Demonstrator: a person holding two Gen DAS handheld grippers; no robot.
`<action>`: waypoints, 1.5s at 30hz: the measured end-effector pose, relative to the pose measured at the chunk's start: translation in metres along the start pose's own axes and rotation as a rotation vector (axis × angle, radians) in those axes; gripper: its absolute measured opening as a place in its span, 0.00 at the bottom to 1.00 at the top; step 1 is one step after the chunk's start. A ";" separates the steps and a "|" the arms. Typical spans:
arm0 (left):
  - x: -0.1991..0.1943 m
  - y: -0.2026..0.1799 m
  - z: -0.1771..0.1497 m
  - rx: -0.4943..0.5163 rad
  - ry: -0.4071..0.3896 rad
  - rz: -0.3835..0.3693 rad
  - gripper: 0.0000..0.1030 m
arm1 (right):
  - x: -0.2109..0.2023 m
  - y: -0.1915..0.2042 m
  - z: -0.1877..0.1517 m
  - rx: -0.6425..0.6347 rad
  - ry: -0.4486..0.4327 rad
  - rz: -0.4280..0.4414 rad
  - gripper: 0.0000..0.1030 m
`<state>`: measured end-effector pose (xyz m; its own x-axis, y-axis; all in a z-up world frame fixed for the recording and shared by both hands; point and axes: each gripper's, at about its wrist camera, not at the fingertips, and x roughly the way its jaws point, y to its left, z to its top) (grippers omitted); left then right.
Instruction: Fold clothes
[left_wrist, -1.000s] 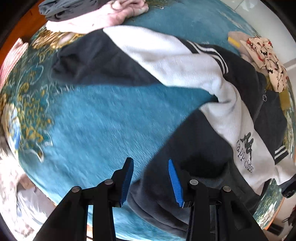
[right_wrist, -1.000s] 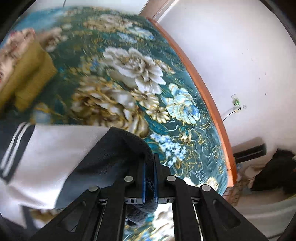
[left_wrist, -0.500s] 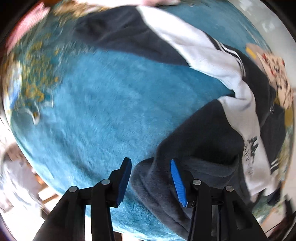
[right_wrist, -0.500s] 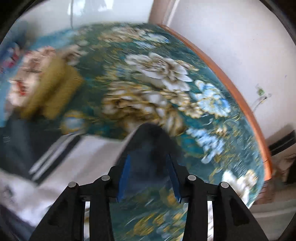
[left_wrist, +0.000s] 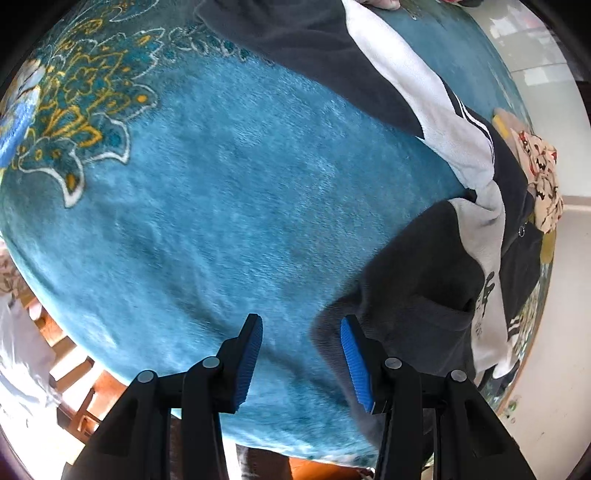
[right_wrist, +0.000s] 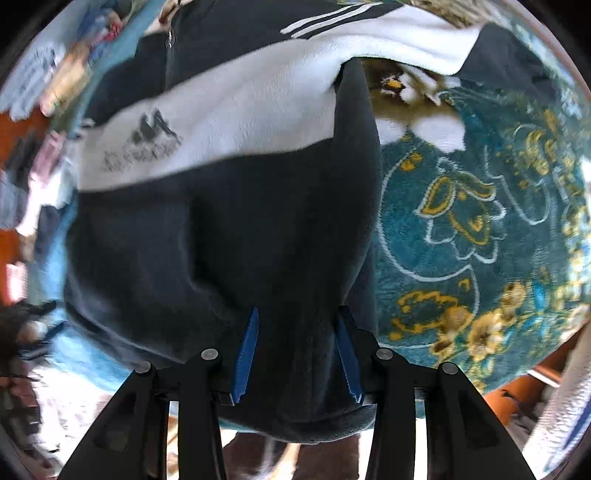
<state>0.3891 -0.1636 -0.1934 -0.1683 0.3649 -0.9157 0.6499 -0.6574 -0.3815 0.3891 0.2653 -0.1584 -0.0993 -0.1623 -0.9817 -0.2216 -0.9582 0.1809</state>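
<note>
The fleece (left_wrist: 424, 266) lies spread on the blanket (left_wrist: 221, 206), a dark jacket with a white chest band and a logo. Both tongs stand wide, holding nothing. The left gripper (left_wrist: 301, 354) hovers over bare blanket, with the fleece's lower corner just to the right of it, touching or nearly touching the right finger; one sleeve runs far ahead and up to the right. The right gripper (right_wrist: 295, 350) sits low over the fleece (right_wrist: 229, 229), its hem between the fingers but not pinched, the white band ahead, the other sleeve ahead and to the right over the flowered blanket (right_wrist: 480, 221).

I judge this the laying-out step, with the first fold not yet begun. The next move calls for each gripper to close on a hem corner or sleeve, taking all layers of the thick, slack pile, then to carry it across evenly
</note>
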 end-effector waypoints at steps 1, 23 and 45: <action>-0.001 0.001 0.000 0.008 0.002 -0.001 0.47 | -0.005 -0.003 0.001 0.013 -0.011 -0.004 0.28; 0.037 -0.078 -0.004 0.389 0.189 -0.261 0.66 | -0.017 -0.081 0.035 0.263 -0.068 -0.076 0.07; 0.033 -0.078 -0.059 0.566 0.214 -0.151 0.66 | -0.004 -0.050 0.023 0.189 -0.037 0.052 0.30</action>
<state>0.3766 -0.0618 -0.1865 -0.0374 0.5669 -0.8229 0.1273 -0.8141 -0.5666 0.3784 0.3197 -0.1618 -0.1501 -0.1979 -0.9687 -0.3932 -0.8870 0.2422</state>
